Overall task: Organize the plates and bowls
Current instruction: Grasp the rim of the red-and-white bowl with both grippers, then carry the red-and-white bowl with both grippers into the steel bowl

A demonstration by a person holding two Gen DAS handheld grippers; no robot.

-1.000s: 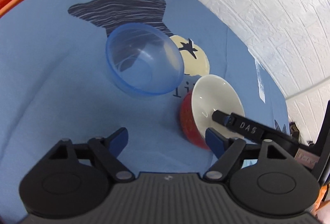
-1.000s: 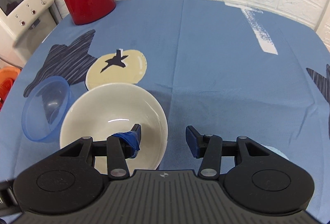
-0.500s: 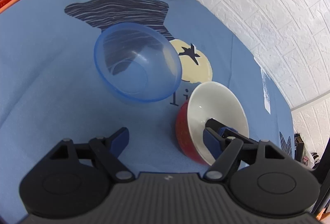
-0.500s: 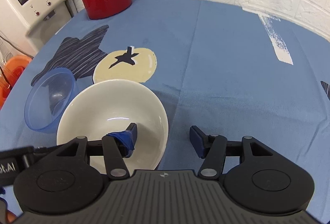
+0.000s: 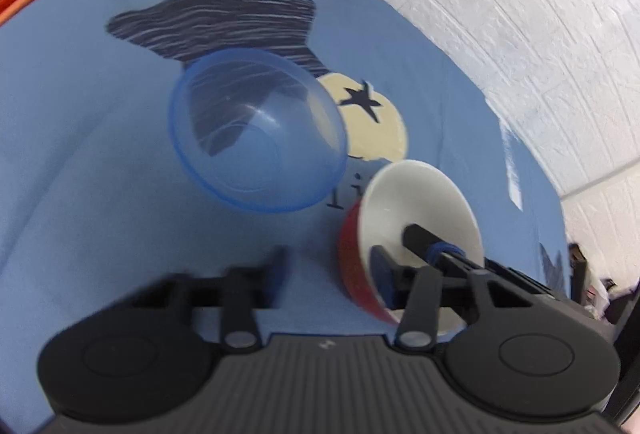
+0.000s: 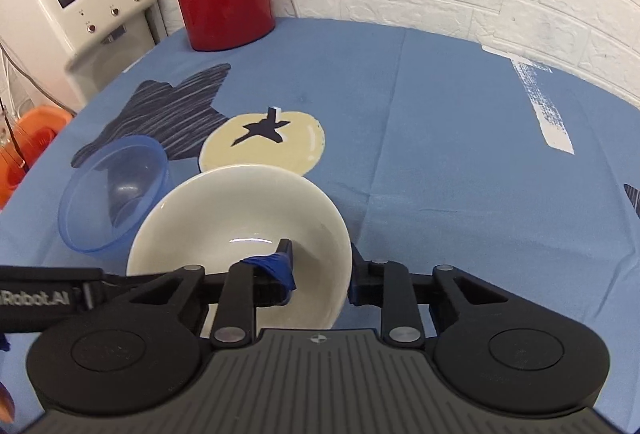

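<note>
The white bowl, red outside, could slip and tip onto the table, since it is pinched only at its rim at 5 o'clock. The right claw is clamped there, one finger inside, one outside. The left claw is spread wide and holds nothing. The blue bowl lies just beside, at 10 o'clock.

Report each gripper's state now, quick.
Left gripper: open, holding nothing, blurred.
Right gripper: shut on the rim of the red-and-white bowl, one finger inside, one outside.
</note>
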